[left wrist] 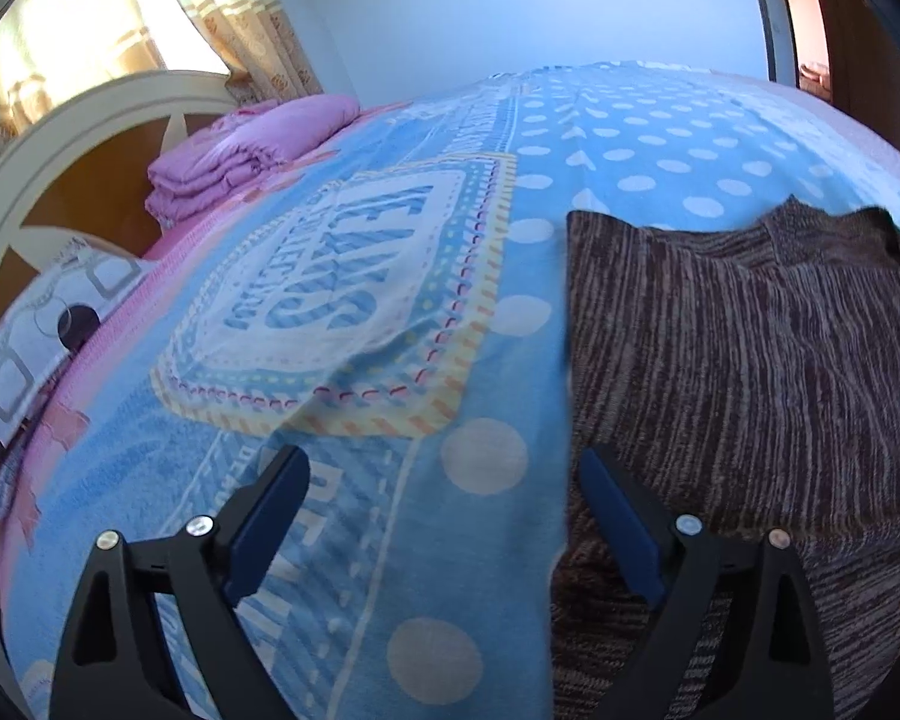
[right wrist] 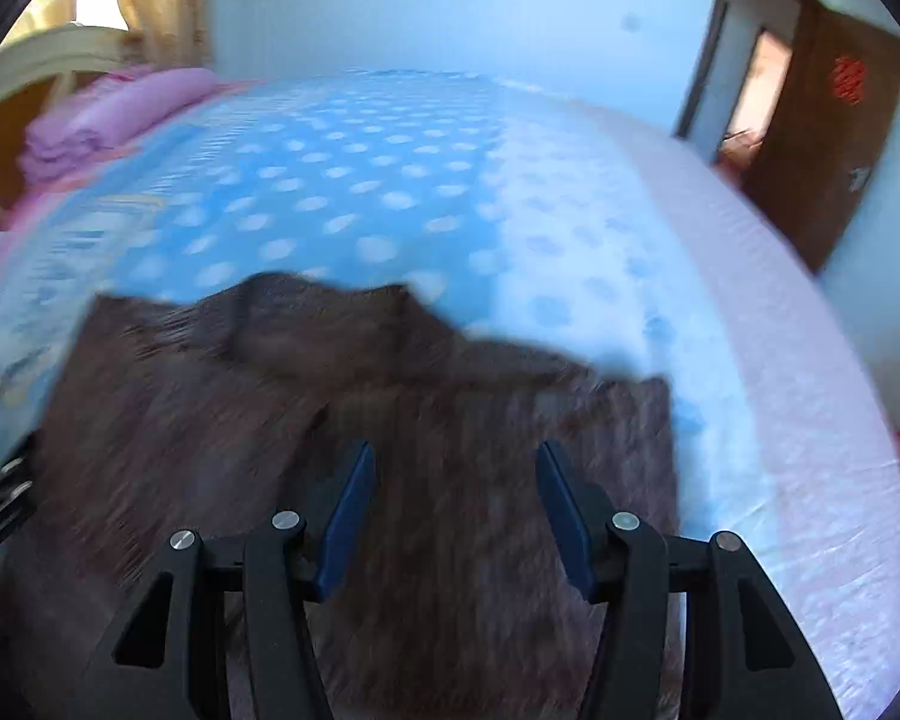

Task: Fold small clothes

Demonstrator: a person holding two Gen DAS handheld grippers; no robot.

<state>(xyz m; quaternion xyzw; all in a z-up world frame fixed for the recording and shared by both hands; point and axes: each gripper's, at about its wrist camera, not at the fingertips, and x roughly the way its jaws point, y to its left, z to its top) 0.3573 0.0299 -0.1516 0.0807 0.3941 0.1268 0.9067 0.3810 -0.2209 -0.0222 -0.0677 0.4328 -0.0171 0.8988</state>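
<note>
A brown, dark-streaked knit garment (left wrist: 750, 372) lies flat on the blue polka-dot blanket (left wrist: 630, 138), its collar end rumpled at the far side. My left gripper (left wrist: 441, 453) stands wide open over the blanket at the garment's left edge. Its right finger (left wrist: 624, 522) is over the knit and its left finger (left wrist: 270, 516) over bare blanket, with nothing gripped. In the blurred right wrist view, the garment (right wrist: 390, 372) fills the foreground. My right gripper (right wrist: 453, 450) hovers above its middle with the blue pads apart and no cloth pinched between them.
A folded pink quilt (left wrist: 252, 150) sits at the head of the bed by the cream headboard (left wrist: 60, 138). A patterned pillow (left wrist: 30, 330) lies at the left. White sheet (right wrist: 780, 420) runs along the bed's right edge, with a brown door (right wrist: 822, 138) beyond.
</note>
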